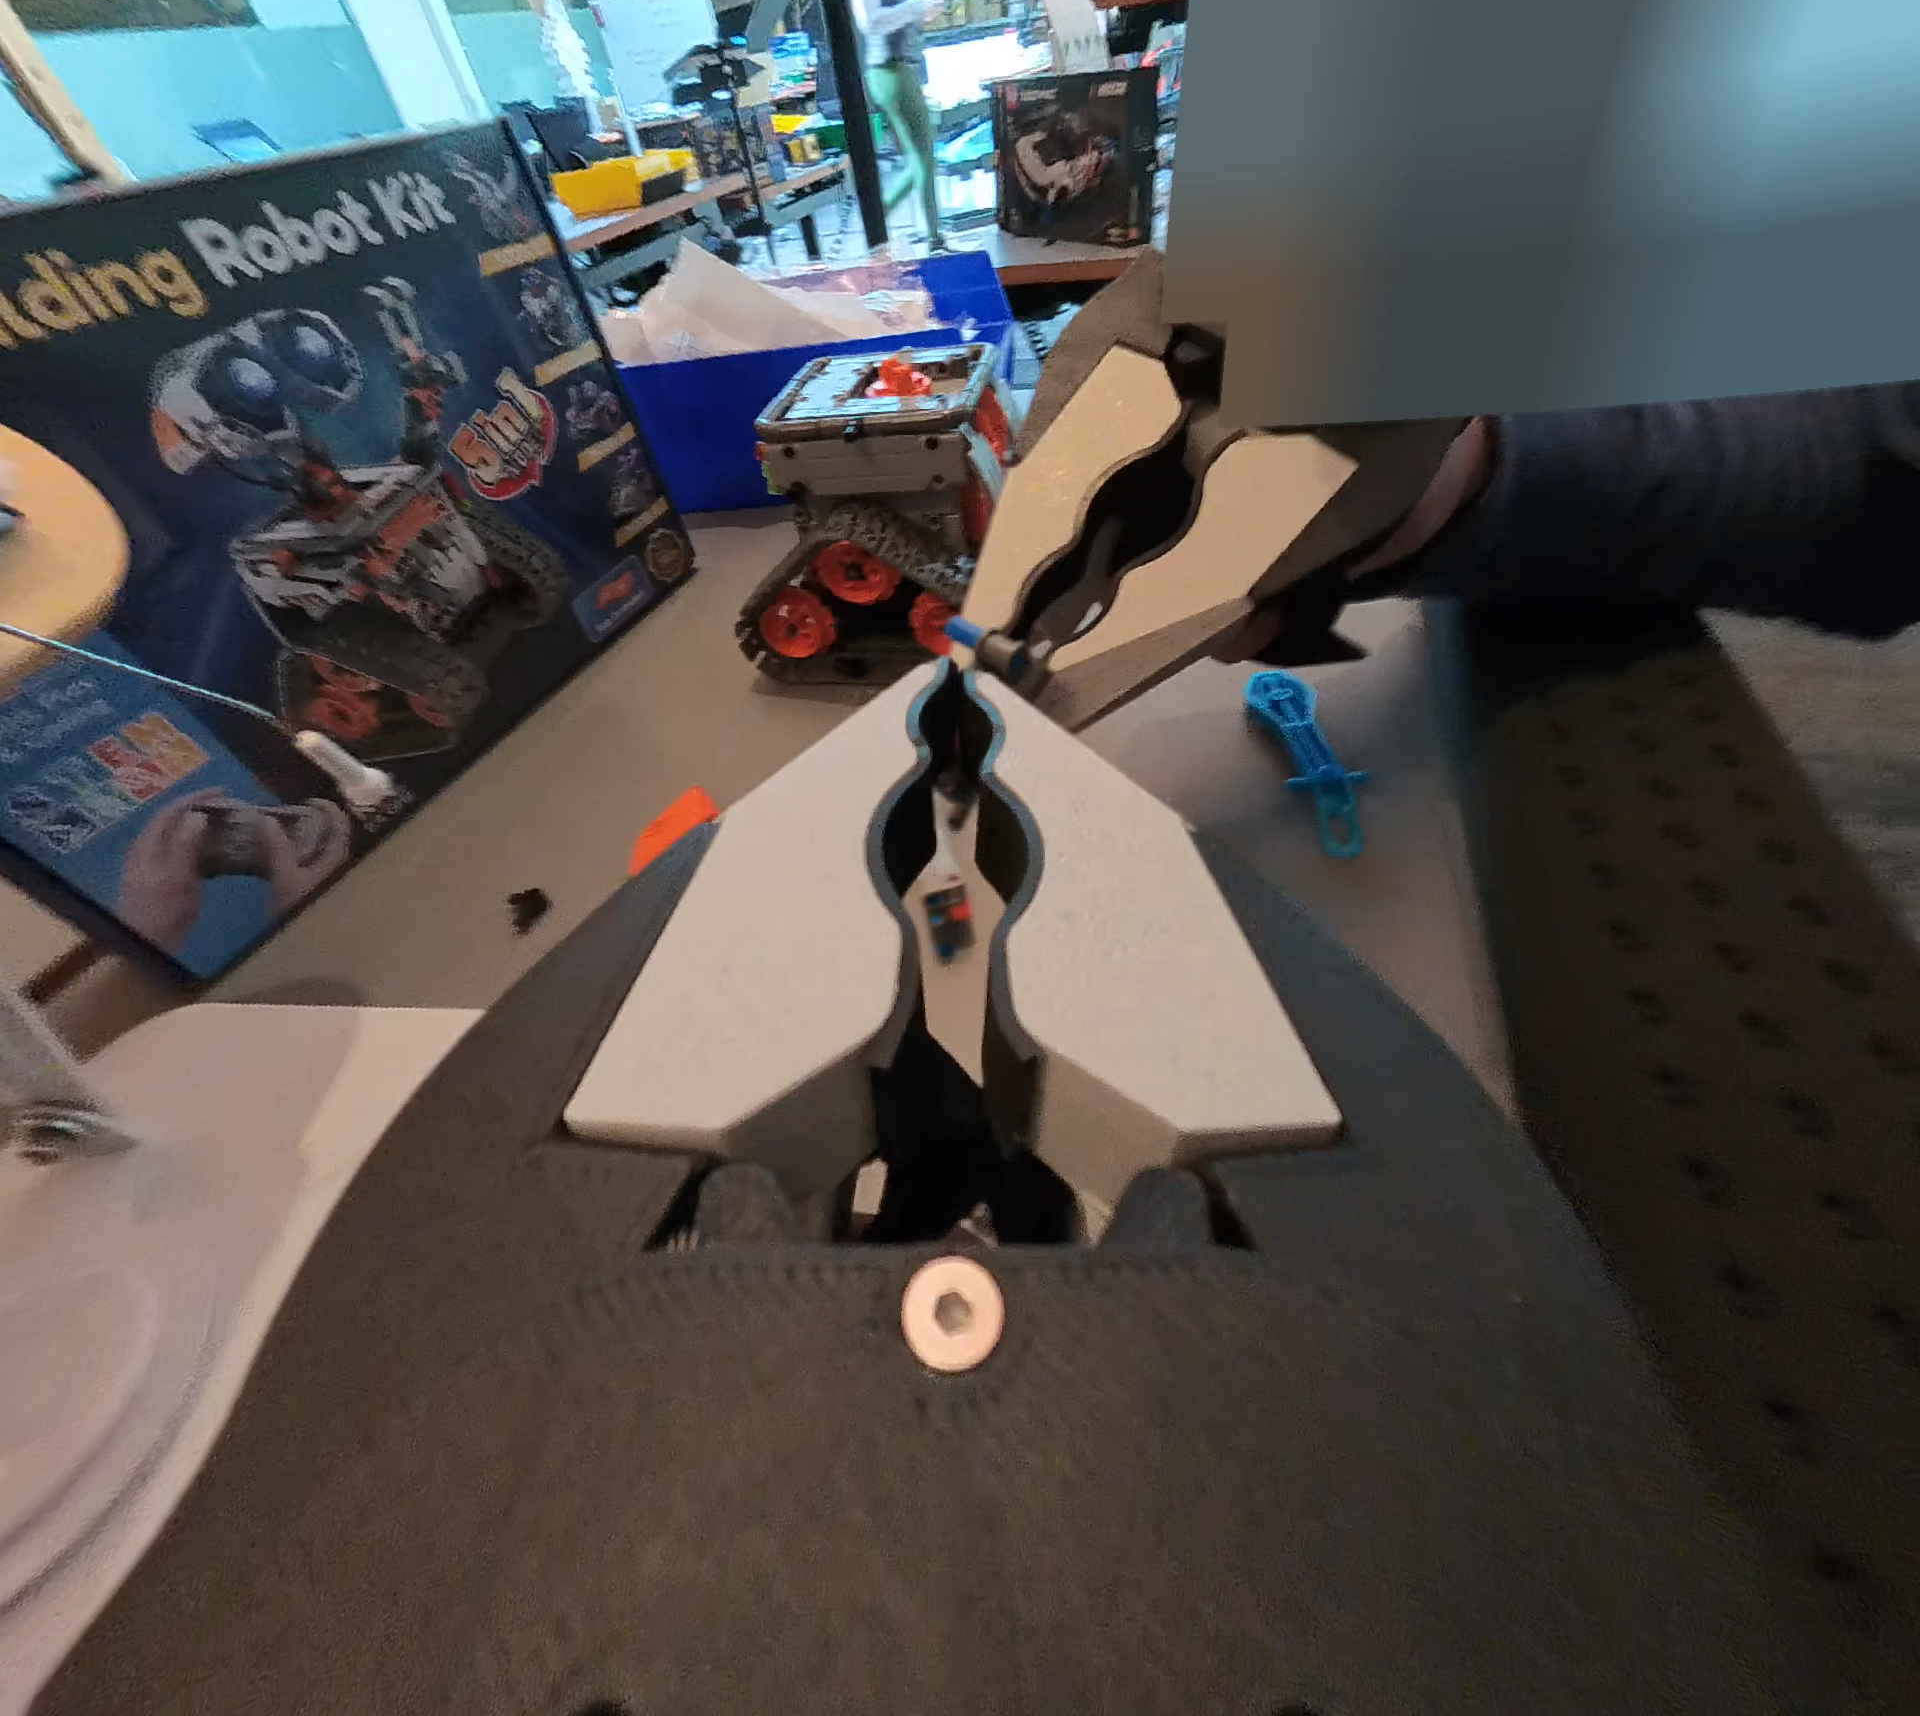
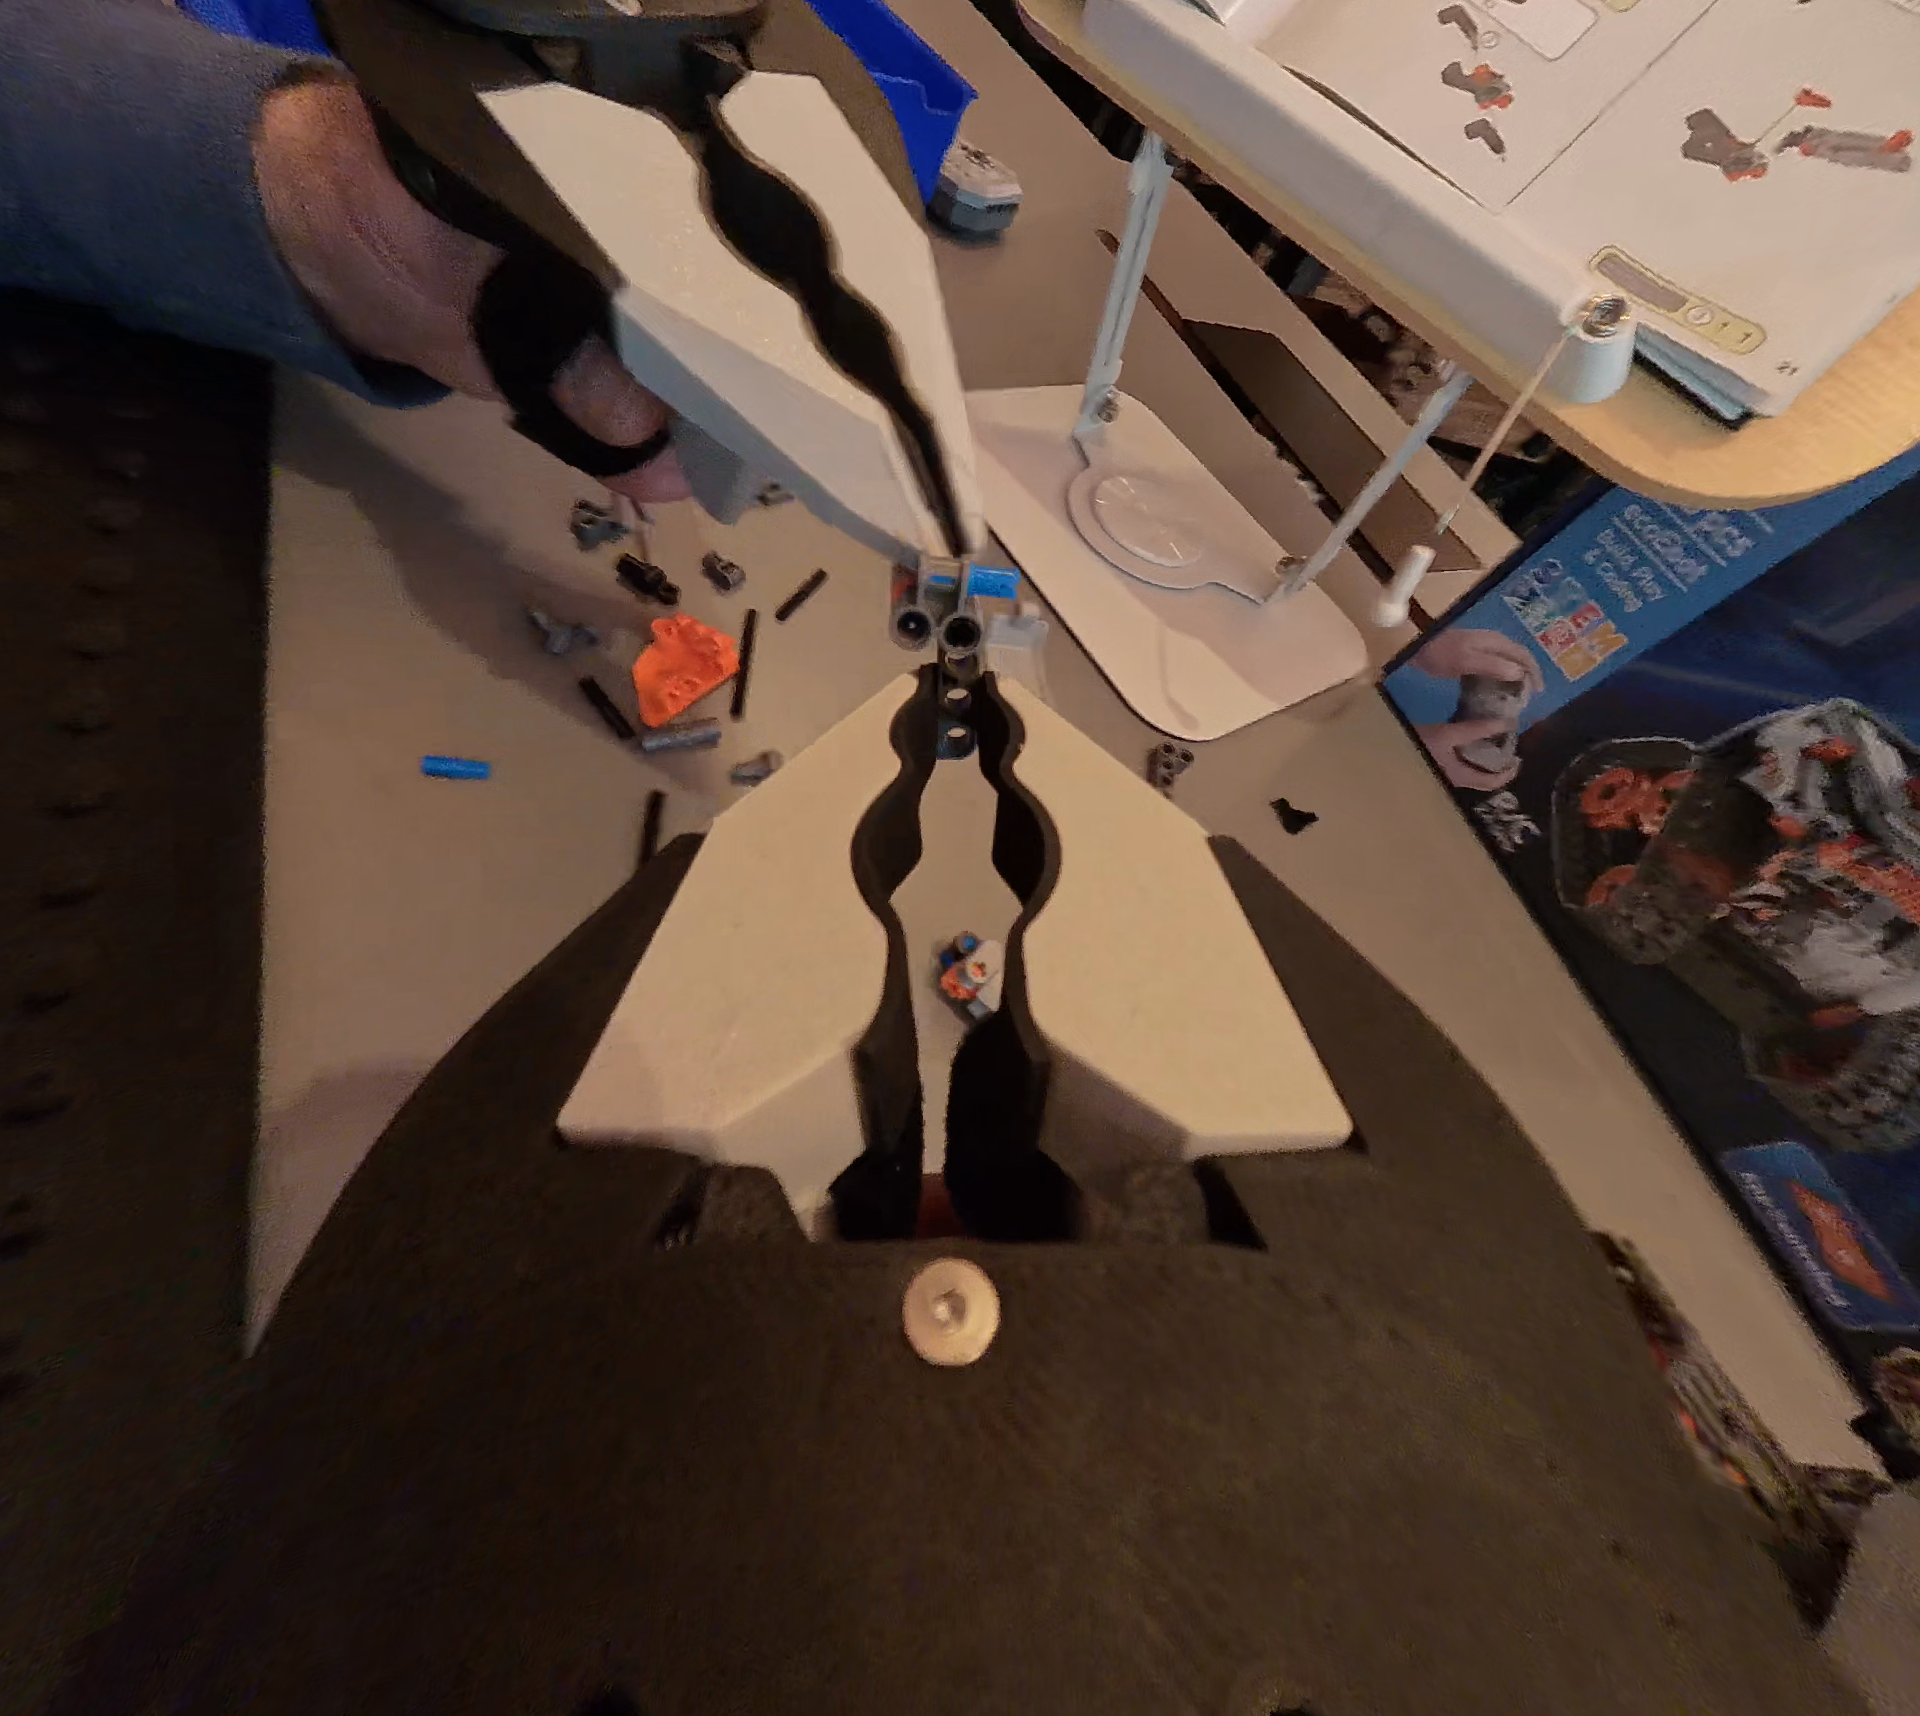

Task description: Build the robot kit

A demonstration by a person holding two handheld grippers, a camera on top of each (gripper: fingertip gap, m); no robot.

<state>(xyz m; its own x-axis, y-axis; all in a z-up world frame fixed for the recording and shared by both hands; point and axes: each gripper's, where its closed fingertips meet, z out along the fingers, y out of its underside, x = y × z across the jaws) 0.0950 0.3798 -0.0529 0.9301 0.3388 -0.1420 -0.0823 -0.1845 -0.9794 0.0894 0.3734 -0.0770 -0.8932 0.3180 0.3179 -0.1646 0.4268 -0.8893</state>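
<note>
My right gripper (image 2: pixel 956 690) is shut on a dark beam with holes (image 2: pixel 957 716). The beam carries a grey double-tube connector (image 2: pixel 935 622) with a blue pin (image 2: pixel 992 584) at its far end. In the left wrist view the right gripper (image 1: pixel 1013 653) comes in from the upper right, with the blue pin (image 1: pixel 961 630) sticking out of its tips. My left gripper (image 1: pixel 951 679) is shut, with its tips just below that pin. In the right wrist view the left gripper (image 2: pixel 951 549) comes down from the upper left, with its closed tips against the top of the connector.
A tracked robot model (image 1: pixel 873 513) stands behind, with a blue bin (image 1: pixel 810 378) and the kit box (image 1: pixel 312 523). A blue tool (image 1: pixel 1304 762) lies to the right. An orange piece (image 2: pixel 681 664), a loose blue pin (image 2: pixel 455 767) and several small parts (image 2: pixel 644 575) lie on the table. An open booklet (image 2: pixel 1507 4) rests on a stand (image 2: pixel 1174 544).
</note>
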